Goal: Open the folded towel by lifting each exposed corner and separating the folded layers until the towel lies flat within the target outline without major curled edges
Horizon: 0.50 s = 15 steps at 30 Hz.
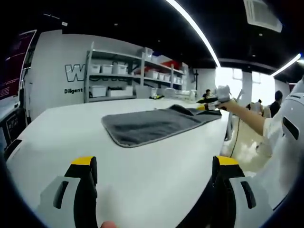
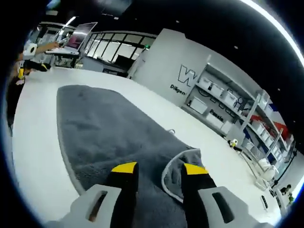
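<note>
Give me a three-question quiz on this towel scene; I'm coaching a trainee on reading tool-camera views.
1. True or false: the grey towel already lies fully flat on the white table.
2. Which tool is at the towel: A) left tool, B) right tool?
3. Fill in: near the right tool's jaws, a towel corner is ____ over.

Key
1. False: a corner at the right tool's end is doubled over.
2. B; the left tool hovers over bare table, jaws apart.
3. Folded.
</note>
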Motion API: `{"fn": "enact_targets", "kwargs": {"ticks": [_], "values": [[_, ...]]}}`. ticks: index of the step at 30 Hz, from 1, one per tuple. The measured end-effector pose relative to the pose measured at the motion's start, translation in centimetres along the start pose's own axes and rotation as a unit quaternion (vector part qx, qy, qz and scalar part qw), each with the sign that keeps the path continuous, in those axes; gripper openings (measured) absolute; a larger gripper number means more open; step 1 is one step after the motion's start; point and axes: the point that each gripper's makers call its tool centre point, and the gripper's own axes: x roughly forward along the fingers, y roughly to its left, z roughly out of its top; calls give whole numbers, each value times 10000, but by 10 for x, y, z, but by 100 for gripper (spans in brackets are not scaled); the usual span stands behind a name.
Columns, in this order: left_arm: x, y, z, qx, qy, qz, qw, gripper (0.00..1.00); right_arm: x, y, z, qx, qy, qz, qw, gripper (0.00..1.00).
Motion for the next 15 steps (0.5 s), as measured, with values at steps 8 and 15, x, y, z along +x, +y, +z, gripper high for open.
{"fn": "enact_targets", "kwargs": {"ticks": [8,15], "values": [[2,3,-1,-18,41,72,10000,99,29,2,-39,-341,613,17,9975,12],[8,3,-1,-20,70,77,9999,99,18,-20,-37,-334,599,-282,9973,0]]}}
